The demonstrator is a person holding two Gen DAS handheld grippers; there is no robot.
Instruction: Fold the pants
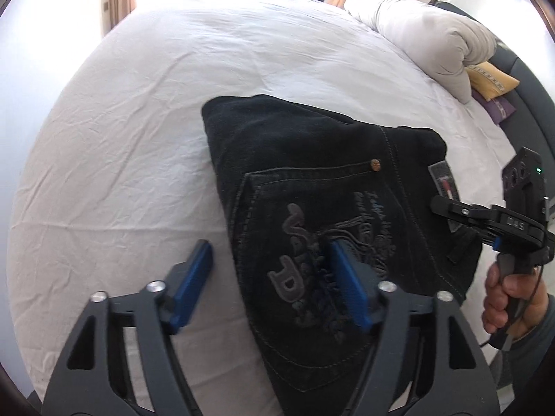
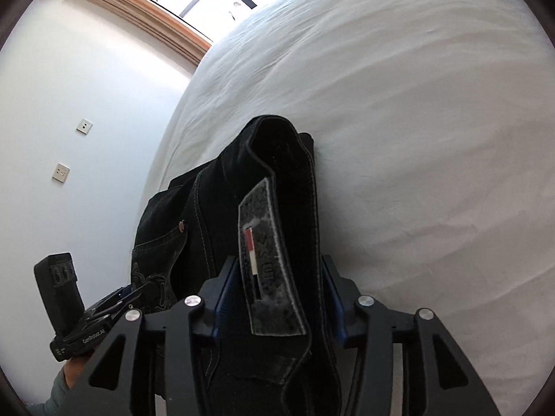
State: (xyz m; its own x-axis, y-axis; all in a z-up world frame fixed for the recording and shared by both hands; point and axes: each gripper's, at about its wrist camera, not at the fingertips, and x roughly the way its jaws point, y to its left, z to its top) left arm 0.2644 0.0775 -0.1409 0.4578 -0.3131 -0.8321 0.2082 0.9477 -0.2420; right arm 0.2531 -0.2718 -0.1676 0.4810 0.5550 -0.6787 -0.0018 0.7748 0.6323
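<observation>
Here, in the left wrist view: folded black pants (image 1: 312,187) flat on the white bed (image 1: 138,138); left gripper (image 1: 270,287) spread wide, right pad over the back pocket, left pad over bare sheet. Then, right wrist view: right gripper (image 2: 279,298) jaws pinching the pants' waistband (image 2: 277,208), patch upward.

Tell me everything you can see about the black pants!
The black pants look like dark denim, folded into a thick bundle lying on the white bed sheet. A back pocket with raised lettering faces up, with a copper rivet and a grey waistband patch. The right gripper straddles the waistband end; the left gripper is open over the pocket edge.
</observation>
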